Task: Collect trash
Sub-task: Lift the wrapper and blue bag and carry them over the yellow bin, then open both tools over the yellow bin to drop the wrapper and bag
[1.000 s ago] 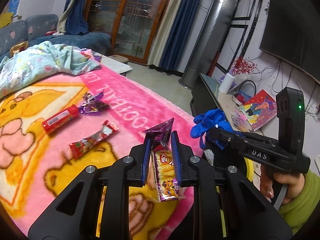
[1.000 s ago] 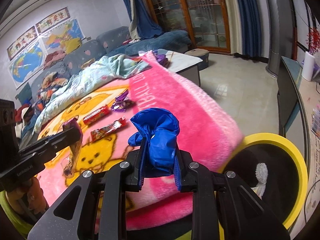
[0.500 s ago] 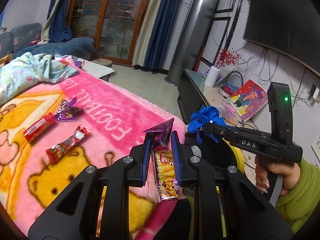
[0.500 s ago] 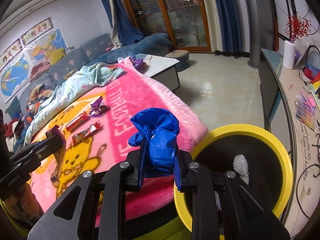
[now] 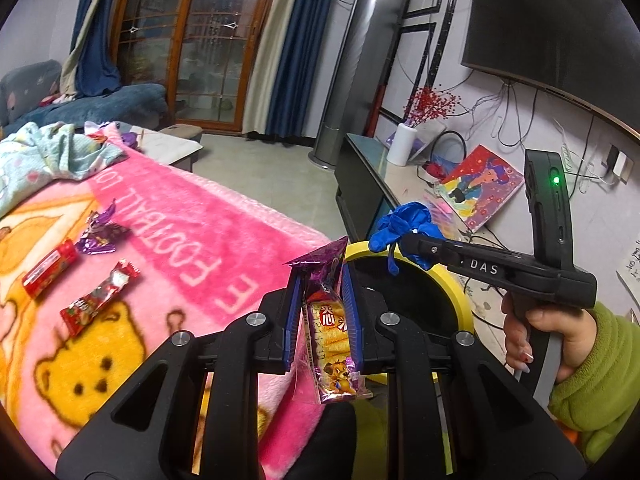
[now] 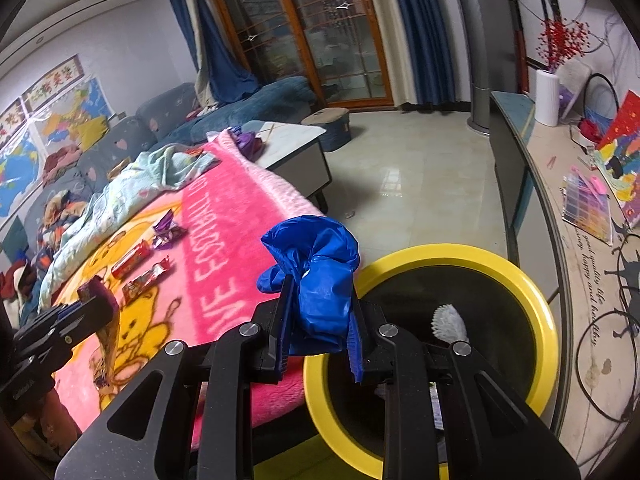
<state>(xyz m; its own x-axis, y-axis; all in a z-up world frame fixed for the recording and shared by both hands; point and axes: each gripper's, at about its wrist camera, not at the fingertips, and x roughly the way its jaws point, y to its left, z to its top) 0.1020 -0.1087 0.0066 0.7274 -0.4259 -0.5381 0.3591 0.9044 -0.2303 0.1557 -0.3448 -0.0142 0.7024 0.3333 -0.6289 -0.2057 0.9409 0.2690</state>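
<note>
Trash sits clamped in both grippers: the left gripper (image 5: pixel 322 312) pinches a purple snack wrapper (image 5: pixel 328 332) over the pink blanket's (image 5: pixel 208 248) edge, and the right gripper (image 6: pixel 318 320) squeezes a crumpled blue glove (image 6: pixel 316 276). At four o'clock from the glove opens the yellow-rimmed bin (image 6: pixel 548 320), holding a white scrap (image 6: pixel 448 320). Three more wrappers (image 5: pixel 96 304) lie on the blanket at nine o'clock.

a purple snack wrapper (image 5: pixel 328 320) and a crumpled blue glove (image 6: pixel 316 280) hang near the yellow-rimmed bin (image 6: pixel 548 320).
</note>
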